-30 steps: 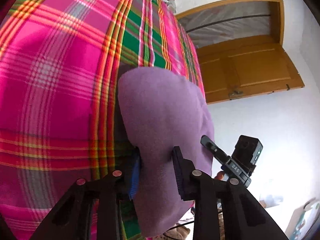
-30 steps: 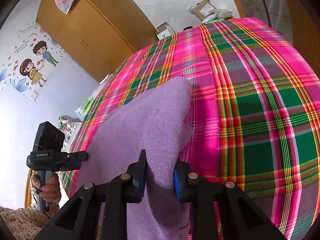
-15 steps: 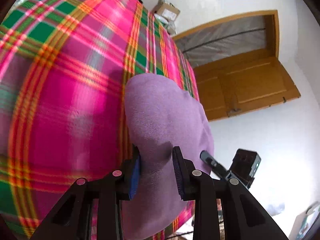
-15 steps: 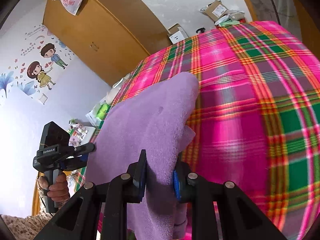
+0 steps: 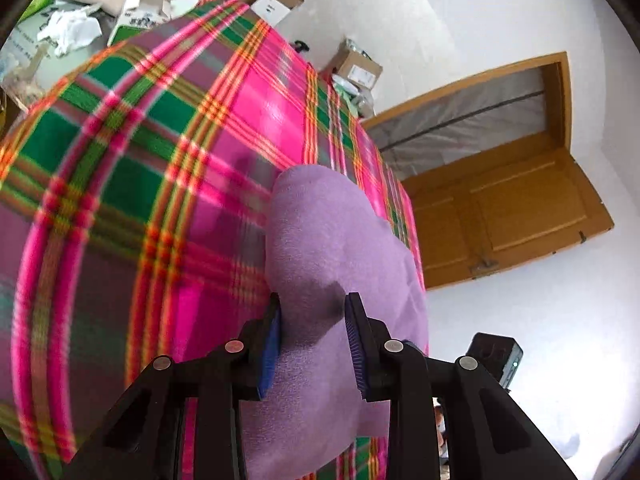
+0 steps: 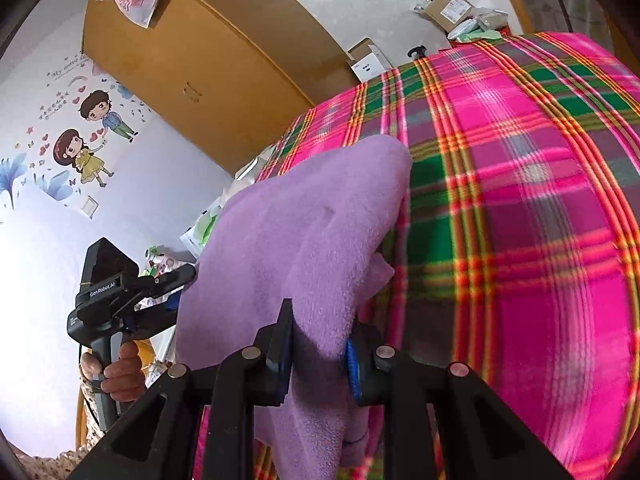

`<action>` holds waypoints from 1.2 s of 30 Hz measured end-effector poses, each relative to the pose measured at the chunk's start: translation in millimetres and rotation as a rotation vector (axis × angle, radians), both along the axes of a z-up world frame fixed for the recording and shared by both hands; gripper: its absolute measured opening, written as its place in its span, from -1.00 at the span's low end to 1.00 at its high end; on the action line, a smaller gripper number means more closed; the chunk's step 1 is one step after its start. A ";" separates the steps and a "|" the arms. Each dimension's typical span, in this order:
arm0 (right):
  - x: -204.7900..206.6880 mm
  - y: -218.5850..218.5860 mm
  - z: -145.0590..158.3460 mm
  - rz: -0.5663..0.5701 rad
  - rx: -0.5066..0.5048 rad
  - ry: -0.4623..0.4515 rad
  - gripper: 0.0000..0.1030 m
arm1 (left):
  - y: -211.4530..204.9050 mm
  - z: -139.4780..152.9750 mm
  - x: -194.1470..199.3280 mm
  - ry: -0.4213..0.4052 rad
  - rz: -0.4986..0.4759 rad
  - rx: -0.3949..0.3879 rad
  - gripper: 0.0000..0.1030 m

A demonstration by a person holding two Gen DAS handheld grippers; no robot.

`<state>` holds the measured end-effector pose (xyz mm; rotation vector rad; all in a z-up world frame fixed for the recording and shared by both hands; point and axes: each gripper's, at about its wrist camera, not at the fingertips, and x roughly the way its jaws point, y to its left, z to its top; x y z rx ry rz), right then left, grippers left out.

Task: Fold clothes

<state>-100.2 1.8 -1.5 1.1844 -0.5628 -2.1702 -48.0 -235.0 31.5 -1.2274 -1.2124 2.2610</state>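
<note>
Fleece [image 5: 336, 248], lilac, is pinched in both your grippers [image 5: 314, 320] [image 6: 318, 330] above the plaid blanket [image 5: 160, 184]; only the right view shows your hand [image 6: 120, 372].

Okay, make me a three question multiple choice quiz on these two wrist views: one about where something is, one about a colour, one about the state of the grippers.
1. Where is the purple fleece garment?
A. On the floor
B. Held up over the plaid blanket
C. Inside the wardrobe

2. What colour is the door?
A. White
B. Blue
C. Orange-brown

3. What are the left gripper and right gripper doing?
A. Both clamp the garment
B. Both open
C. Only the left holds it

Answers: B, it hangs between the grippers above the blanket; C, orange-brown wood; A, fleece is pinched between each pair of jaws.
</note>
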 end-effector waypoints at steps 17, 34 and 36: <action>-54.4 -47.0 -22.3 -0.010 0.027 -0.003 -0.57 | -46.6 -12.2 -50.7 -0.020 0.075 -0.040 -0.41; -39.4 -53.8 -31.4 -0.054 0.129 -0.006 -0.34 | -46.6 -25.2 -34.7 -0.055 0.070 -0.096 -0.40; -29.8 -52.0 -30.3 -0.056 0.140 0.000 -0.32 | -43.6 -24.9 -27.3 -0.049 0.074 -0.104 -0.40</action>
